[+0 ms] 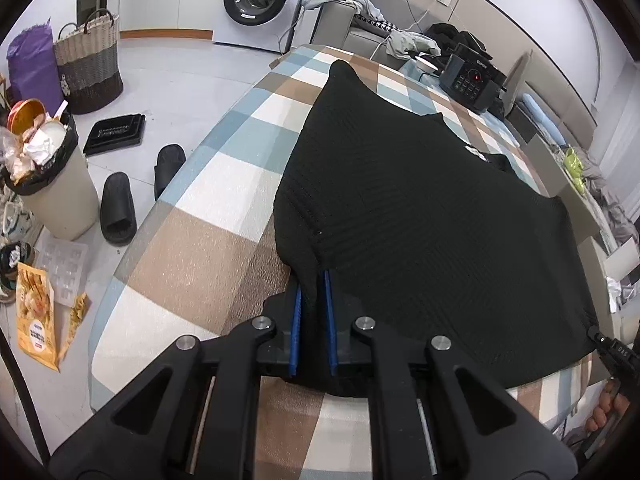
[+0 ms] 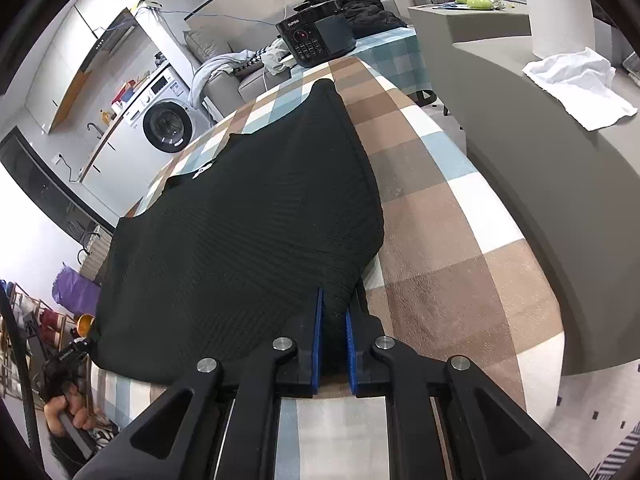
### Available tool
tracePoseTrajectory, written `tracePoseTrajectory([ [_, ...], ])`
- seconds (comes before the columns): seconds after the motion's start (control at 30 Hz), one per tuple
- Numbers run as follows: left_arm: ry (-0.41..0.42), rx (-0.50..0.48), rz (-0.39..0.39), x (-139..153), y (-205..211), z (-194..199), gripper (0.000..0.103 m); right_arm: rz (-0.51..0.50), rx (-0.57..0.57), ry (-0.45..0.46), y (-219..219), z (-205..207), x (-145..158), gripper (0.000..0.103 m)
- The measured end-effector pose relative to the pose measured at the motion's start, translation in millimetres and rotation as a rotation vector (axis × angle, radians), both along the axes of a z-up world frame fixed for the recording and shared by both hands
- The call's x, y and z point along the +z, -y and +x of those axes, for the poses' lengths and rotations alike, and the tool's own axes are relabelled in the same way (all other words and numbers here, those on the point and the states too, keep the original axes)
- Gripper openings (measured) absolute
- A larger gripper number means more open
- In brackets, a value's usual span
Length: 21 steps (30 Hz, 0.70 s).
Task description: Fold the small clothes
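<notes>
A black knit garment (image 1: 420, 208) lies spread on the checked tablecloth (image 1: 192, 248); it also shows in the right wrist view (image 2: 248, 232). My left gripper (image 1: 313, 280) is shut on the garment's near left corner, cloth bunched between the blue pads (image 1: 297, 320). My right gripper (image 2: 333, 300) is shut on the near right corner, cloth between its blue pads (image 2: 318, 332). Both corners are held just above the table's front. The right gripper's tip shows at the left wrist view's right edge (image 1: 600, 338).
A black rice cooker (image 2: 316, 36) stands at the table's far end. Left of the table on the floor are slippers (image 1: 118, 208), a full bin (image 1: 52, 184) and a woven basket (image 1: 90, 68). A grey counter (image 2: 540, 168) with a white cloth (image 2: 576, 84) runs along the right.
</notes>
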<state>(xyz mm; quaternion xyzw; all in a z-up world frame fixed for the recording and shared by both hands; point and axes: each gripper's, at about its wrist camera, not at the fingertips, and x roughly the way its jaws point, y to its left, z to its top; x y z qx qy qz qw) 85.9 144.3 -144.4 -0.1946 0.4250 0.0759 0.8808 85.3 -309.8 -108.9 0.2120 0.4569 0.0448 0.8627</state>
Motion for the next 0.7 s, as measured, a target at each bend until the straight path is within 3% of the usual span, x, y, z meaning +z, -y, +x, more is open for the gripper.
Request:
tracePoseTrajectory([
  [0.1,0.006,0.008,0.000,4.7,-1.6,-3.4,0.008,-0.005,-0.006,0.028,-0.1,0.1,8.9,0.015],
  [0.17,0.004,0.016,-0.012,7.1,-3.8,-7.5,0.009,-0.005,-0.031,0.053,3.3,-0.1,15.9,0.025],
  [0.2,0.008,0.018,-0.027,8.1,-6.2,-9.8,0.009,0.001,-0.042,0.068,5.3,-0.2,18.9,0.025],
  [0.3,0.012,0.059,-0.047,11.2,-16.4,-19.6,0.025,0.031,-0.057,0.115,7.6,-1.1,30.0,0.031],
  [0.37,0.012,0.098,-0.065,12.7,-23.9,-28.6,0.039,0.037,-0.045,0.135,2.5,0.6,36.4,0.041],
  [0.43,0.021,0.124,-0.098,12.4,-29.3,-37.5,0.043,0.045,-0.016,0.150,-6.2,2.7,40.4,0.043],
  [0.53,0.019,0.138,-0.136,9.3,-31.3,-50.8,0.043,0.086,0.040,0.133,-22.5,10.5,38.5,0.057],
  [0.7,0.003,0.117,-0.146,4.7,-18.3,-62.7,0.043,0.104,0.093,0.084,-50.6,23.3,25.3,0.057],
])
